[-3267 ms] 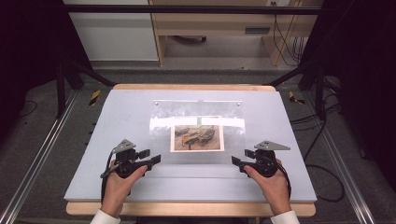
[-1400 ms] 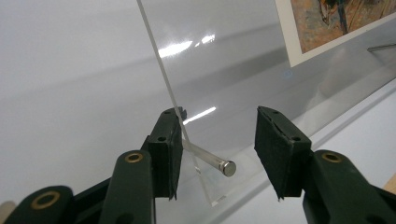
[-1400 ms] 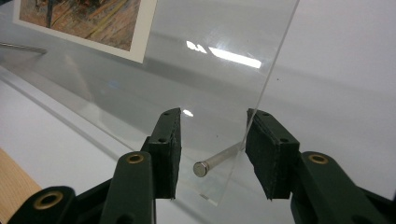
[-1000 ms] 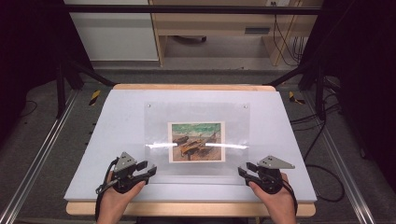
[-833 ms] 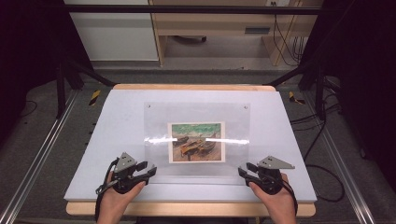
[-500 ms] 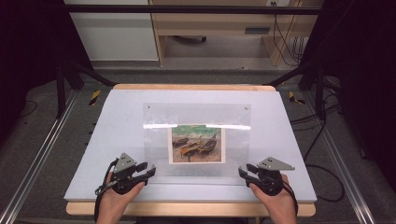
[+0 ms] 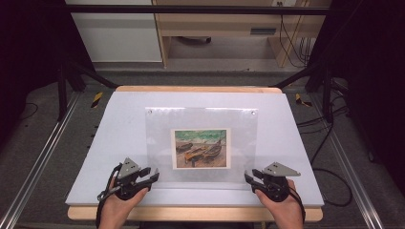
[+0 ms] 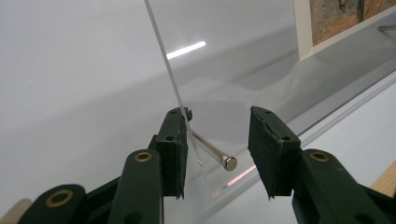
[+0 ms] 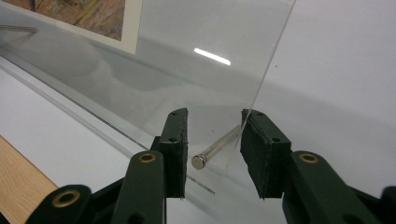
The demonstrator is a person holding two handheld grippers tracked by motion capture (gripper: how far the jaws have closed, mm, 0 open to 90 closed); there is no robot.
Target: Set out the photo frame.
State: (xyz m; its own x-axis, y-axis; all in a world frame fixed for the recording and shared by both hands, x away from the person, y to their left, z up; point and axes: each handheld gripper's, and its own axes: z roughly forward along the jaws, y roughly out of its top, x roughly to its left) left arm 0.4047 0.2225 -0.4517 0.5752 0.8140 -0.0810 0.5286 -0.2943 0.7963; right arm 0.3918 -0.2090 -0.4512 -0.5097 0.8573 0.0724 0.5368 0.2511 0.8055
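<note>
The clear acrylic panel stands tilted over the picture at the centre of the white table. The left gripper and right gripper have just been closing, each part-open around a lower-corner metal pin, pads not clamped

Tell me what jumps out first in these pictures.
A clear acrylic sheet lies mid-table over a boat painting print. The left gripper and right gripper sit at its near corners, each straddling a metal pin there.
</note>
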